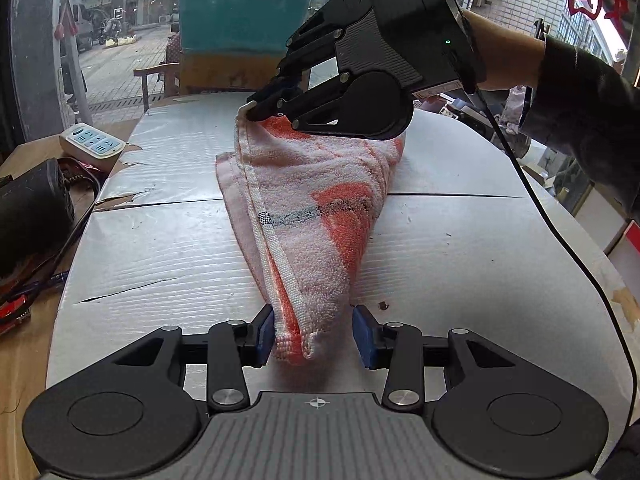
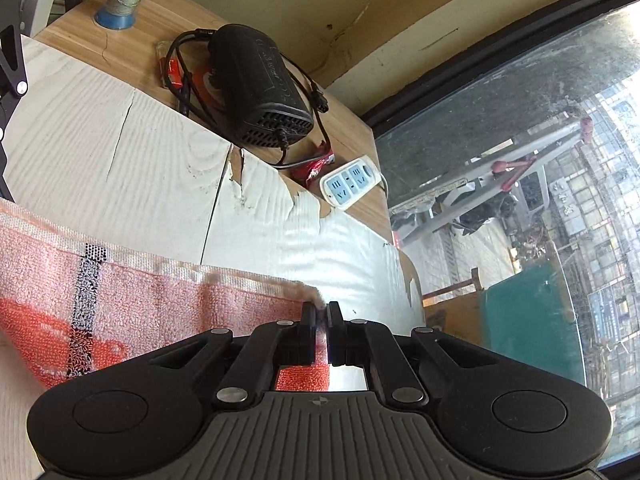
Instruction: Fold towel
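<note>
pink and orange towel lying bunched on the white tabletop, right gripper pinching its far corner tight, left gripper jaws sitting partly open around the near end

Pink towel with orange patches and dark stripe, white table, black grippers

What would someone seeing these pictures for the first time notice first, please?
The pink and orange terry towel, bunched lengthwise across the white board-covered table, draws the eye first. The right gripper pinches its far white-edged corner, while the near end lies between the left gripper's blue pads, which stand apart from it. At the table's edge sit a black charger box and a white power strip.
</note>
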{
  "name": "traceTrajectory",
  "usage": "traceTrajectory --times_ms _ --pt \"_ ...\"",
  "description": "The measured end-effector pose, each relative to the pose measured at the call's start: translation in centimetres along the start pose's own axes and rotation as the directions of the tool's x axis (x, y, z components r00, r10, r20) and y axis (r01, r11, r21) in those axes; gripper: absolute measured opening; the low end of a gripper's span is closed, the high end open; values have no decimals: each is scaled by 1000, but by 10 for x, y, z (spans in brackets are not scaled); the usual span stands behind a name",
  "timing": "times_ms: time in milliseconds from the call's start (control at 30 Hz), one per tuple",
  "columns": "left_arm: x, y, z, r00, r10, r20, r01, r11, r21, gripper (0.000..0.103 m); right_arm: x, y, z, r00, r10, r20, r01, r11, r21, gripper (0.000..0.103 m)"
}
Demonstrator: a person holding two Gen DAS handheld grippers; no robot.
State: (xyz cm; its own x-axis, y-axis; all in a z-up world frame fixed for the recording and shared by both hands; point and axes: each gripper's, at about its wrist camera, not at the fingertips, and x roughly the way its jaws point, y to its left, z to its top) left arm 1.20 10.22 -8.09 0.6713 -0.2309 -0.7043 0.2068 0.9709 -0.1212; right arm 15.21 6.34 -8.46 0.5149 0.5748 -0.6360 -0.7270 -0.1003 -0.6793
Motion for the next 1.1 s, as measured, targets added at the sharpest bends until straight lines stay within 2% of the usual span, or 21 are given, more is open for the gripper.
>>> traceTrajectory --times_ms 133,367,500,667,767,833,967,1100 --pt "-16 -13 8 998 53 34 -55 997 52 44 12 -1 1 1000 24 -13 -24 1000 11 5" --pt "-34 -21 17 991 93 91 -101 990 95 45 25 -1 0 997 66 -27 -64 997 44 5" --pt "-35 -20 22 992 76 105 -85 993 79 45 28 -2 -1 997 75 -28 -73 996 56 5" --pt "-13 -26 27 997 35 68 -41 995 89 46 32 -4 -1 996 79 -31 -76 994 84 5" --pt "4 -29 26 999 40 21 -42 995 94 45 33 -8 -2 997 67 -29 -63 991 116 5" --pt "12 -27 25 999 47 -9 -46 995 85 45 31 -13 -5 998 58 -18 -54 987 152 5" --pt "14 -25 23 999 45 -18 -44 996 77 46 21 -31 -18 999 46 -5 -43 961 275 6" --pt "13 -28 22 999 48 -24 -46 996 82 46 15 -47 -32 998 -42 -46 55 936 348 6"
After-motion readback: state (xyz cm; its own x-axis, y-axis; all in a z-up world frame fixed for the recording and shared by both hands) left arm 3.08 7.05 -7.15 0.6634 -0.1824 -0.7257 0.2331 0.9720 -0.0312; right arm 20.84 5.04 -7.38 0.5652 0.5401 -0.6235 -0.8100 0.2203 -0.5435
